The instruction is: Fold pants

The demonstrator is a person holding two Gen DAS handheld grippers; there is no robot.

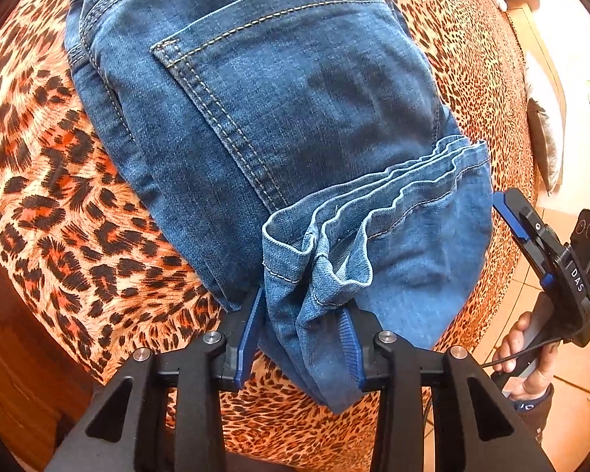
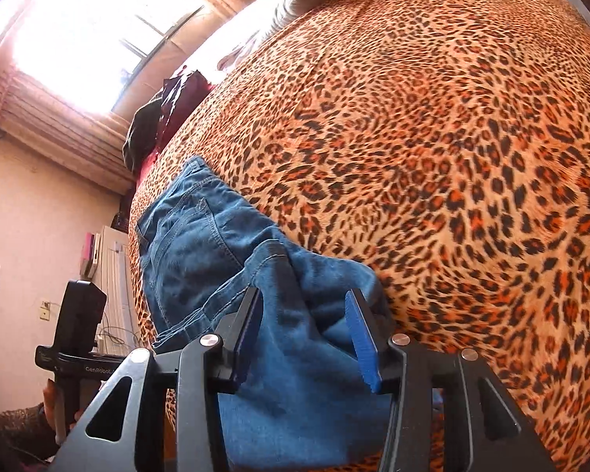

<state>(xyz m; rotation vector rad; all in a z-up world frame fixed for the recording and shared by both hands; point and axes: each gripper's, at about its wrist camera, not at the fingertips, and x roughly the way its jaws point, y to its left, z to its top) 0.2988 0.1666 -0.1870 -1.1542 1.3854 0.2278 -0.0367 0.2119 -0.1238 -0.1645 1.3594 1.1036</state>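
Note:
Blue jeans (image 1: 279, 90) lie folded on a leopard-print bedspread (image 1: 51, 181), back pocket up, leg hems (image 1: 373, 212) stacked on top near me. My left gripper (image 1: 301, 314) has its jaws wide apart around the bunched hem cloth, not pinching it. My right gripper (image 2: 303, 322) is open, its jaws standing either side of the folded leg end of the jeans (image 2: 255, 283). The right gripper also shows in the left wrist view (image 1: 531, 236), off the jeans' right edge.
The leopard bedspread (image 2: 432, 137) stretches far to the right. Dark clothes (image 2: 157, 118) sit at the bed's far edge by a window. A pillow (image 1: 546, 145) and tiled floor (image 1: 578, 354) lie past the bed's right side.

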